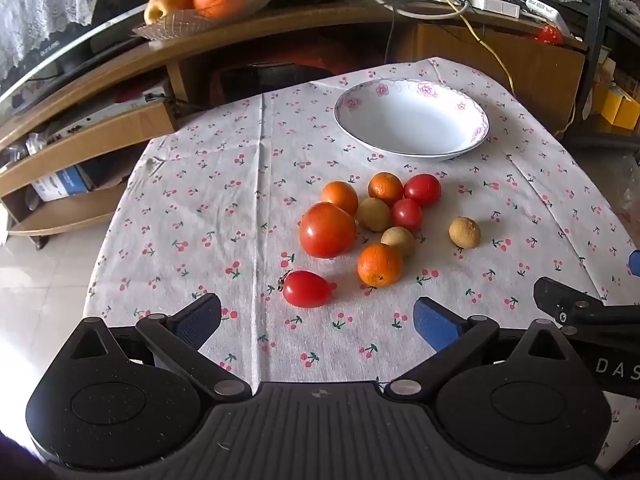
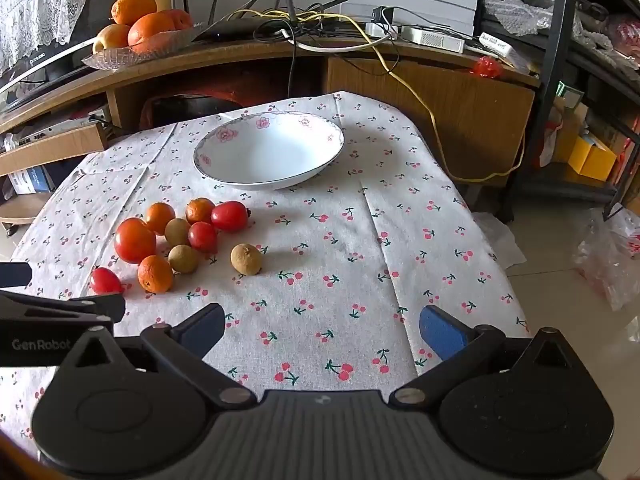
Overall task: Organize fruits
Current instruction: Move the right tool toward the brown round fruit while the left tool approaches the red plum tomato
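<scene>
Fruits (image 1: 372, 224) are lying clustered just before the empty white bowl (image 1: 412, 118). I'm holding my left gripper (image 1: 316, 320) and right gripper (image 2: 322, 326) spread wide, empty; I'm favouring the nearest cherry tomato (image 1: 306, 288), squeezing gently.

Daylight is coming in bright and soft, casting faint shadows beneath the fruit on the cherry-print tablecloth (image 1: 240, 208). Glare is washing out the floor tiles (image 1: 36, 288) at lower left. Fisheye distortion is bending the wooden shelf (image 2: 240, 54); focus is staying sharp throughout.
</scene>
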